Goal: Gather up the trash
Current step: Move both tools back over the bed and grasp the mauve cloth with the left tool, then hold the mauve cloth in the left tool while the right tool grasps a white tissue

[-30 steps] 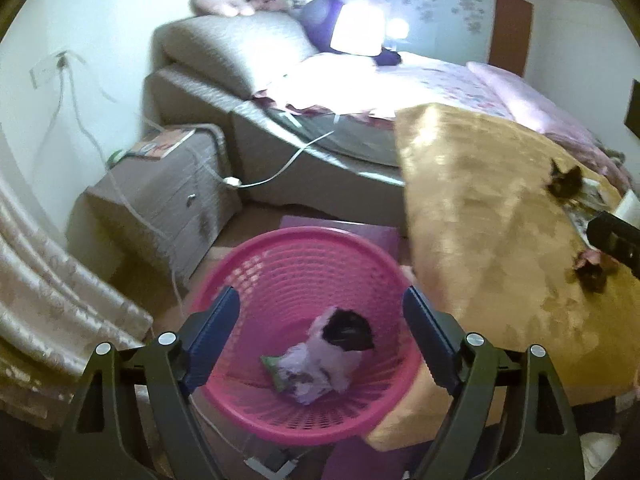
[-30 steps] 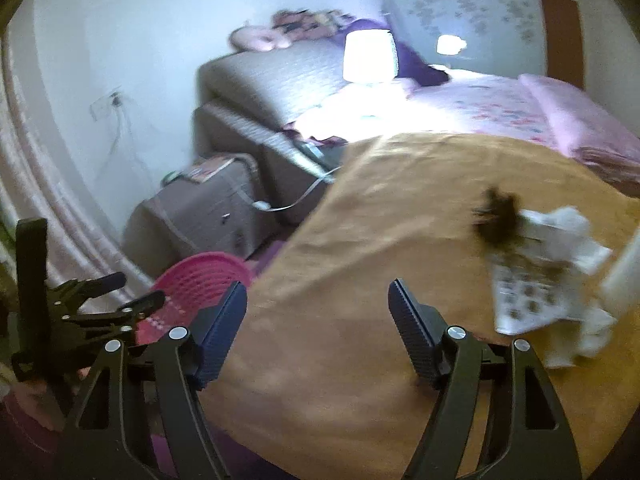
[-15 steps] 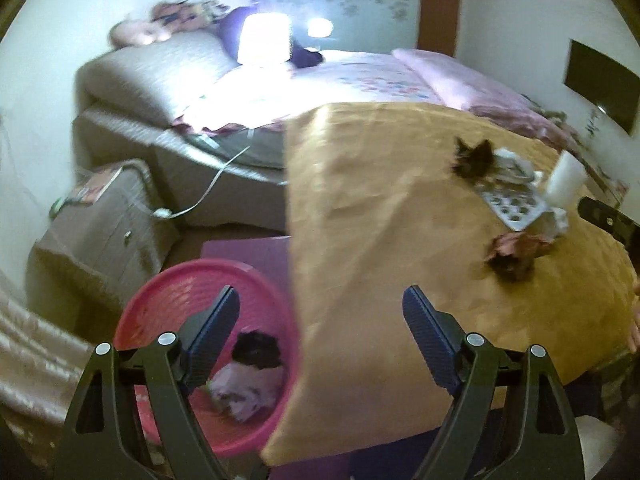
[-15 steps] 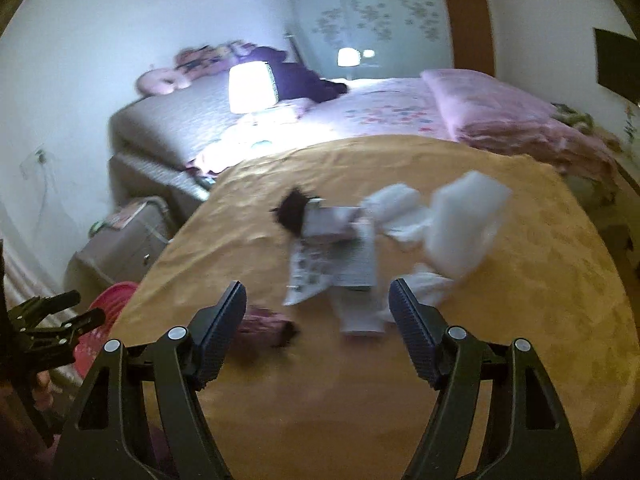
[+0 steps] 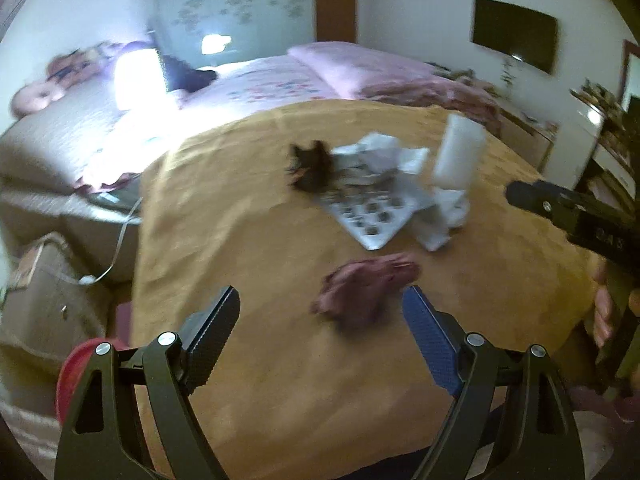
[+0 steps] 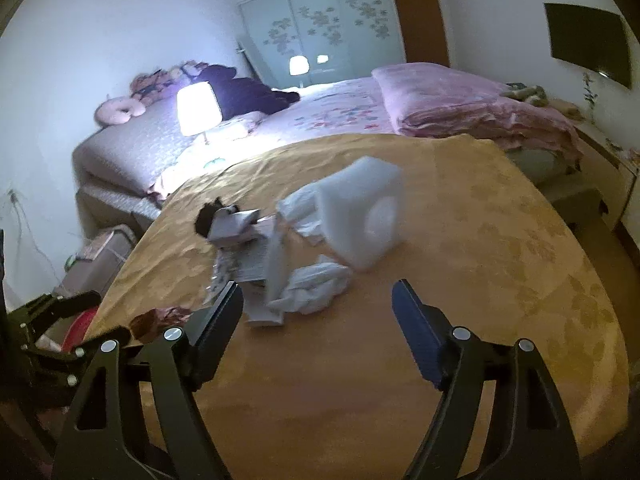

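Note:
Trash lies on the table's golden cloth (image 5: 260, 380): a crumpled pink wad (image 5: 364, 292), a dark tuft (image 5: 310, 168), a printed sheet (image 5: 368, 216), white tissues (image 6: 316, 288) and a white foam block (image 6: 364, 216). My left gripper (image 5: 320, 300) hangs open over the cloth, with the pink wad just beyond its fingertips and nearer the right one. My right gripper (image 6: 318, 296) has its jaws opening, nothing gripped, and the crumpled tissues just ahead between its tips. The pink basket (image 5: 74, 364) shows at the table's left edge, low down.
A bed (image 6: 340, 112) with pink bedding and a lit lamp (image 6: 198, 108) stands behind the table. A nightstand (image 5: 44, 292) with cables sits at the left, by the basket. A person's hand (image 5: 600, 312) shows at the table's right edge.
My left gripper swung right, from over the basket to above the table by the pink wad. My right gripper also turned right and came closer to the tissue pile.

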A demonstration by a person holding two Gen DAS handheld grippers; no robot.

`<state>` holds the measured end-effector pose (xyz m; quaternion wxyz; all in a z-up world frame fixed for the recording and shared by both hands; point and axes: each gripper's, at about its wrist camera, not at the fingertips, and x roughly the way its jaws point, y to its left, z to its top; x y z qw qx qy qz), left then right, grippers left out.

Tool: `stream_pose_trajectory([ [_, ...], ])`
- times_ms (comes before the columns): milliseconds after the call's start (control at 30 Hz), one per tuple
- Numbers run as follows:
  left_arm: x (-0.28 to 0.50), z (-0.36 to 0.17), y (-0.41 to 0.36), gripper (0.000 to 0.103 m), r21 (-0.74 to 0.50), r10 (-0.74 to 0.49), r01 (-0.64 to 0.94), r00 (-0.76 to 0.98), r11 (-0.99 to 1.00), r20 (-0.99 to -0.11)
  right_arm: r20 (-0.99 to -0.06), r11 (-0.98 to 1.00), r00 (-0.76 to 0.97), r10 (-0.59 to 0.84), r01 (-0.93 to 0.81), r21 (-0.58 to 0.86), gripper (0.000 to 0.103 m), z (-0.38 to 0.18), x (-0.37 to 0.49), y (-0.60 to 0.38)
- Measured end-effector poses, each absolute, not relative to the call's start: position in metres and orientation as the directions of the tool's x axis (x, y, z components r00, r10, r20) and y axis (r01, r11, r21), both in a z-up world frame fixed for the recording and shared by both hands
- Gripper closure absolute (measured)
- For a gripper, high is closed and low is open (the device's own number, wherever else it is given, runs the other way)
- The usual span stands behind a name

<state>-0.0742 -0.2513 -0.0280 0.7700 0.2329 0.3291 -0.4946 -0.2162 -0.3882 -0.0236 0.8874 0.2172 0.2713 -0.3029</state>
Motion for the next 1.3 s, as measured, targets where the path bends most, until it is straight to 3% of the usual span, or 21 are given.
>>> stream_pose_trajectory([
  [300,-0.087,-0.047,-0.286,0.024,0.078,-0.592,0.943,0.266,0.324,-0.760,-0.616,0.703,0.679,-0.400,0.658,0.268,0.028,-0.030,-0.224,-0.400],
  [567,-0.079,-0.061,-0.295,0.073,0.059,-0.556,0.940,0.248,0.336,-0.794,-0.628,0.681,0.672,-0.392,0.671,0.293,0.028,-0.039,-0.229,-0.412],
  [733,-0.070,-0.057,-0.282,0.078,0.037,-0.563,0.930,0.253,0.366,-0.787,-0.645,0.684,0.668,-0.371,0.666,0.296,0.028,-0.046,-0.224,-0.412],
  [1300,-0.056,-0.038,-0.237,0.078,0.062,-0.559,0.887,0.341,0.457,-0.756,-0.678,0.714,0.655,-0.334,0.645,0.272,0.030,-0.056,-0.166,-0.418],
])
